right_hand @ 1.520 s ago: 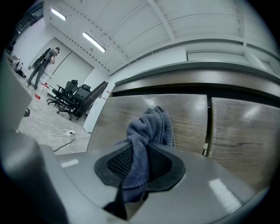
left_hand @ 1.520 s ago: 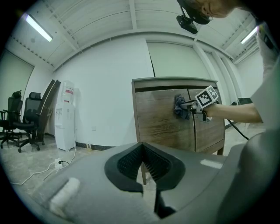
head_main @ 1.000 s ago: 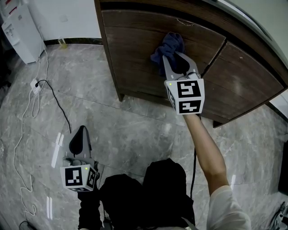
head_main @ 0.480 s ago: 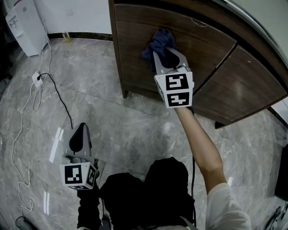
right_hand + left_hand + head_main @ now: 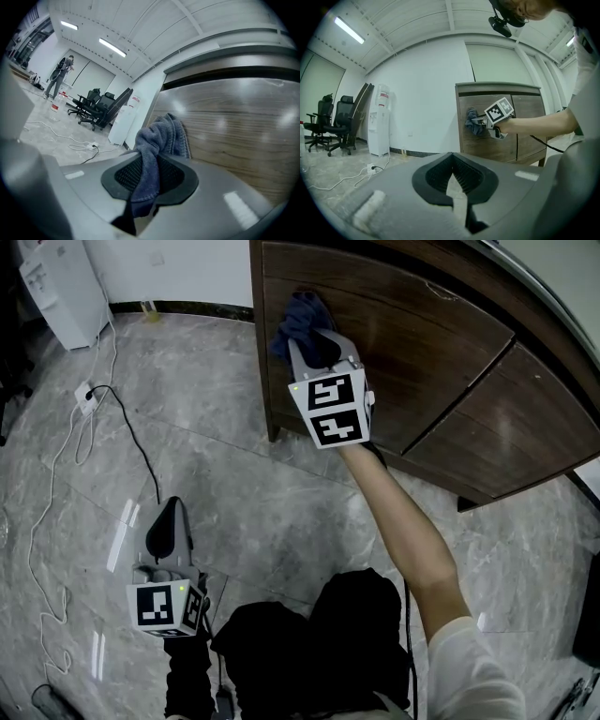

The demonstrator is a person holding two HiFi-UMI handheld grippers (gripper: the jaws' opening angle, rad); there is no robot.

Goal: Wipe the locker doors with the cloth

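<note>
A dark blue cloth [image 5: 298,315] is pressed against the brown wooden locker door [image 5: 412,343], near the door's left edge. My right gripper [image 5: 314,338] is shut on the cloth, at the end of an outstretched bare forearm. In the right gripper view the cloth [image 5: 159,140] hangs bunched between the jaws of the right gripper [image 5: 149,183], beside the glossy door [image 5: 243,122]. My left gripper [image 5: 169,512] hangs low over the marble floor, jaws together and nothing between them. The left gripper view looks over the left gripper [image 5: 452,180] at the cloth [image 5: 472,123] on the locker.
A second locker door [image 5: 506,418] adjoins at the right. A white water dispenser [image 5: 56,287] stands at the far left. A power strip with trailing cables [image 5: 84,395] lies on the floor. Office chairs [image 5: 333,124] stand further off. A person [image 5: 58,77] stands far away.
My right gripper has slid the cloth leftward along the door, toward its left edge. The left gripper has barely shifted.
</note>
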